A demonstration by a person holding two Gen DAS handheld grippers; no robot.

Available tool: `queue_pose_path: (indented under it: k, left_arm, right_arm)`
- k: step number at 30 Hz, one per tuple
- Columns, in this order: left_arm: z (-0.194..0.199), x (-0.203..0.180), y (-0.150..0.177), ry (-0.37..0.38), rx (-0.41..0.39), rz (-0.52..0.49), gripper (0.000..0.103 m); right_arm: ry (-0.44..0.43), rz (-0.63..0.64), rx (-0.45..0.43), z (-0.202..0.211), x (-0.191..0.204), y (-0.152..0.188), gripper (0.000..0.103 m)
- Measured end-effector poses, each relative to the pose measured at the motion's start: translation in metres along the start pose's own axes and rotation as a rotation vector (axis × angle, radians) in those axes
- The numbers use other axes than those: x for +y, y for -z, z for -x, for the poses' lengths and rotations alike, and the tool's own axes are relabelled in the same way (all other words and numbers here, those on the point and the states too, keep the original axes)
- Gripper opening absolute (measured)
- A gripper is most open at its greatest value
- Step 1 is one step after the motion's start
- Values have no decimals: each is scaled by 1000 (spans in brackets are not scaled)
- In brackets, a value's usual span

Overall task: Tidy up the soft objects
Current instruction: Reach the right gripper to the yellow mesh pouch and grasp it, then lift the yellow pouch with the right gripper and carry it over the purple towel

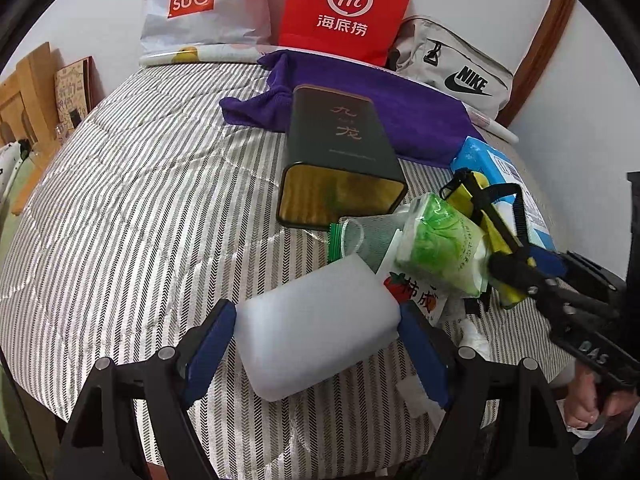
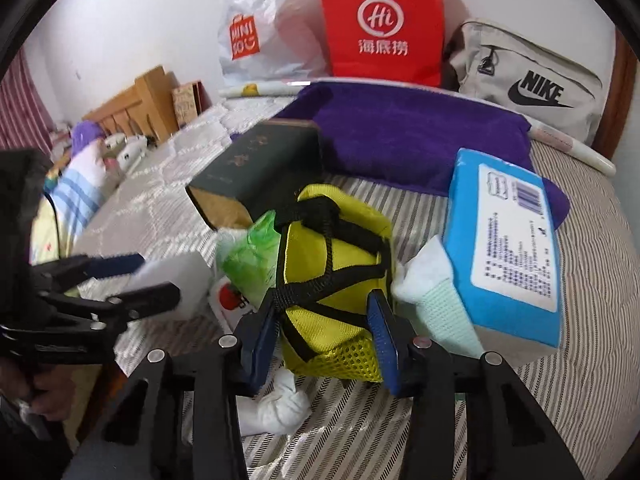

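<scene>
My left gripper (image 1: 318,338) is shut on a white foam block (image 1: 316,332), with a blue pad on each side, just above the striped bed cover; the block also shows in the right wrist view (image 2: 176,280). My right gripper (image 2: 324,344) is shut on a yellow pouch with black straps (image 2: 332,276), also seen in the left wrist view (image 1: 496,236). A green tissue pack (image 1: 440,252) and a purple towel (image 1: 384,108) lie close by.
A dark green tin (image 1: 340,160) lies open on its side mid-bed. A blue tissue pack (image 2: 508,248) sits on a pale cloth (image 2: 436,300). A red paper bag (image 1: 344,8), a Miniso bag (image 1: 192,4) and a Nike bag (image 1: 452,68) stand at the wall. White socks (image 2: 280,404) lie near my right gripper.
</scene>
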State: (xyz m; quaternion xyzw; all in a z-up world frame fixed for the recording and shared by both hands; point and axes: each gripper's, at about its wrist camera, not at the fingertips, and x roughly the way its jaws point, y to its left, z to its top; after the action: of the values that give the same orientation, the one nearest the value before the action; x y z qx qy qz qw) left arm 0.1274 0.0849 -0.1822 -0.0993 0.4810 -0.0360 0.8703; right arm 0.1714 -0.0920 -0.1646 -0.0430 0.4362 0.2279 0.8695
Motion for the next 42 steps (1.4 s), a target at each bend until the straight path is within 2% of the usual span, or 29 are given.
queue_pose_path:
  k: [13, 23, 27, 30, 34, 42]
  left_arm:
    - [6, 0, 0, -16, -20, 13, 81]
    - [10, -7, 3, -42, -28, 6, 81]
    - [7, -9, 3, -51, -15, 9, 81]
    - [5, -10, 3, -64, -10, 3, 81]
    - [2, -10, 2, -79, 2, 1, 81]
    - [-1, -10, -3, -101, 17, -5, 81]
  right_arm:
    - [-87, -67, -79, 53, -5, 8, 40]
    - [10, -78, -86, 89, -25, 48, 39]
    - [24, -159, -49, 78, -51, 66, 39]
    - [69, -176, -21, 65, -63, 76, 39]
    - [66, -188, 13, 50, -69, 85, 41]
    - [193, -189, 18, 53, -75, 88, 42]
